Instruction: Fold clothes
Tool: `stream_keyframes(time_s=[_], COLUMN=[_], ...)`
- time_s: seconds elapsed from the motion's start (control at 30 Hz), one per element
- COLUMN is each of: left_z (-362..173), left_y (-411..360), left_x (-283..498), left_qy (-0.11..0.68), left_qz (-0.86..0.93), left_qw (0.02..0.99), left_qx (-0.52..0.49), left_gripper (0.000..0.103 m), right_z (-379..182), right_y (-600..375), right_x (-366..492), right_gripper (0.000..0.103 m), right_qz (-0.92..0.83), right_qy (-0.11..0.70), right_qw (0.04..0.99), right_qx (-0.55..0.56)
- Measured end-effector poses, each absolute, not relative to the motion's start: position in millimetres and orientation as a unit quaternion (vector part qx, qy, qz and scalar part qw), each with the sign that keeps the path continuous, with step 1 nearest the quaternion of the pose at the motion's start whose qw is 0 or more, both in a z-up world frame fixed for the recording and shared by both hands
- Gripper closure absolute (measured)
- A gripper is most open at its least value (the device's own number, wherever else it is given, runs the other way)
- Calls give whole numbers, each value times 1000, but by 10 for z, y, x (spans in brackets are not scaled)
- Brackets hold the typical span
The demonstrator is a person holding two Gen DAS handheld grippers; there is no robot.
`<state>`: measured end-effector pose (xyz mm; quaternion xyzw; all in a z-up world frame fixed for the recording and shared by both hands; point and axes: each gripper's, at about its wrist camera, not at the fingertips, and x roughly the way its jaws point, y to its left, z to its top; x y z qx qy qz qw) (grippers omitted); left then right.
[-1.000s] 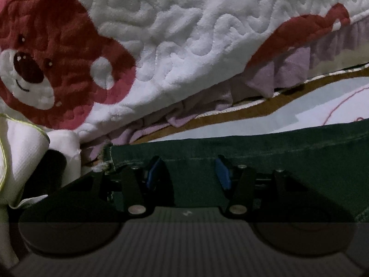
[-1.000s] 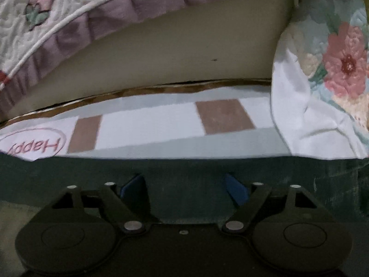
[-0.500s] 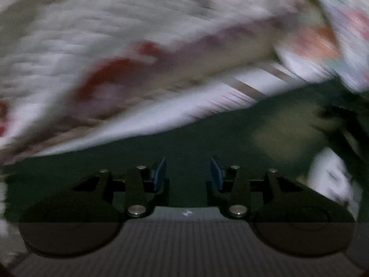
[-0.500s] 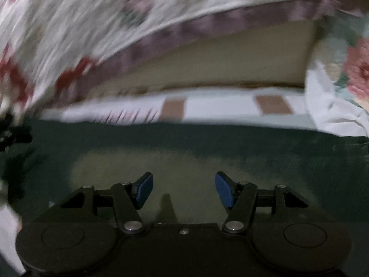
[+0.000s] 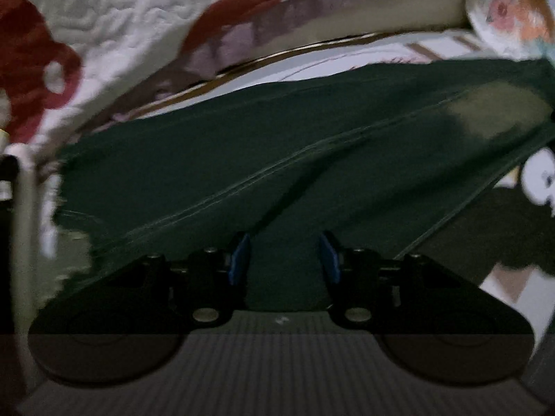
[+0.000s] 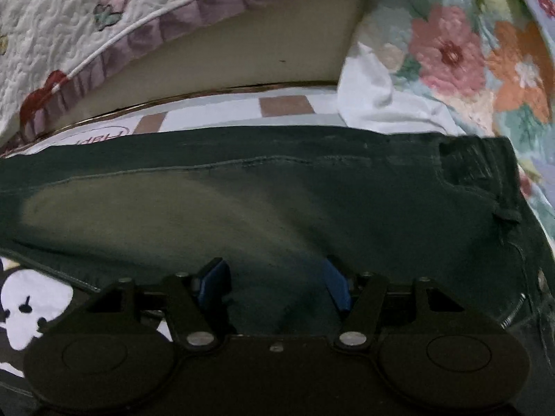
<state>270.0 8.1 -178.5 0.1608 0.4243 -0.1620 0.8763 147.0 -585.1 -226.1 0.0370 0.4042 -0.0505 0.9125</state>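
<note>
Dark green denim trousers (image 5: 277, 159) now spread lengthwise, hem edge gone from view. Left gripper (image 5: 284, 260) jaws opening, right gripper (image 6: 274, 287) apart, cloth between, unpinched. Probably mid-fold.

Dim, uneven light. Across the upper left of both views hangs a white quilted bedspread (image 5: 145, 10) with red bear-shaped patches and a mauve ruffled hem (image 6: 194, 17). Below the hem runs a plain beige panel (image 6: 249, 59). A pale sheet (image 6: 215, 112) with brown squares lies under it. At upper right sits a floral-embroidered pillow (image 6: 451, 55).
</note>
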Motion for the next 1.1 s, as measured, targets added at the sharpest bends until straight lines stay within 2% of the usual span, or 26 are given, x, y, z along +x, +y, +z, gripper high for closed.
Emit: stream_keyframes(time_s=[0.13, 0.4, 0.57, 0.7, 0.83, 1.0, 1.1], left_z=[-1743, -1591, -1409, -1226, -1148, -1163, -1203], left_y=[123, 602, 471, 62, -489, -883, -976], left_x=[2599, 2229, 1715, 1397, 1043, 599, 357], left_qy=[445, 506, 479, 462, 455, 482, 497], left_qz=[-111, -79, -142, -204, -269, -374, -387], left_qw=[864, 849, 857, 850, 827, 783, 768], left_qx=[206, 128, 128, 151, 192, 122, 117], left_gripper=[54, 51, 51, 51, 51, 51, 51], right_z=[-2170, -1725, -1678, -1592, -1409, -1384, -1461], right_y=[-5838, -5804, -5902, -5889, -5346, -4280, -3792], right_x=[1380, 858, 577, 465, 348, 6, -368], right_gripper=[38, 35, 33, 34, 34, 34, 35], right_qz=[-102, -68, -49, -18, 116, 276, 345], right_qy=[400, 353, 355, 359, 363, 397, 404], right_qw=[910, 929, 930, 930, 924, 872, 837], right_qx=[23, 83, 77, 70, 32, -74, -130])
